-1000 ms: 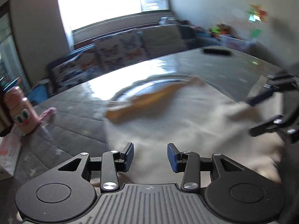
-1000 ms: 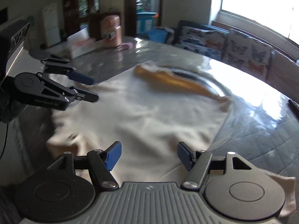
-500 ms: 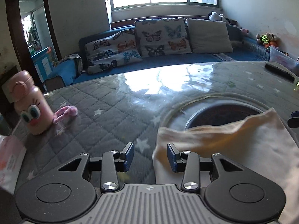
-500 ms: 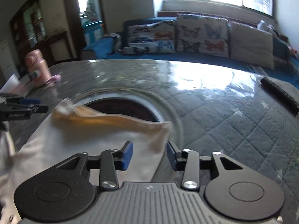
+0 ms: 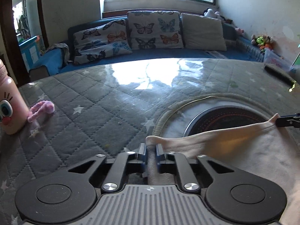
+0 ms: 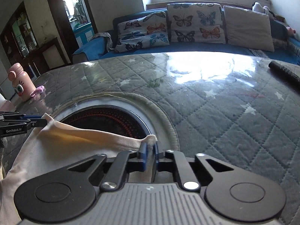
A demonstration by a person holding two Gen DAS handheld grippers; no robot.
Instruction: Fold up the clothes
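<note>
A cream garment [image 5: 243,150] lies on the grey quilted table, its far edge lifted over a round dark burner. My left gripper [image 5: 151,151] is shut on the garment's far left corner. In the right wrist view the same garment [image 6: 56,150] stretches leftward, and my right gripper [image 6: 149,150] is shut on its far right corner. The left gripper [image 6: 35,122] shows at the left edge of that view, pinching the other corner. The right gripper's fingertips [image 5: 288,121] show at the right edge of the left wrist view. The garment's near part is hidden under the grippers.
A round dark burner [image 6: 106,120] with a rope-like rim sits in the quilted table cover [image 5: 93,112]. A pink bottle [image 5: 7,103] and a purple fuzzy item [image 5: 43,108] stand at left. A black remote [image 6: 285,73] lies far right. A sofa with butterfly cushions [image 5: 150,31] lies beyond.
Both grippers went from open to shut, each pinching one far corner of the garment. Both moved forward to that edge, and it now hangs stretched between them.
</note>
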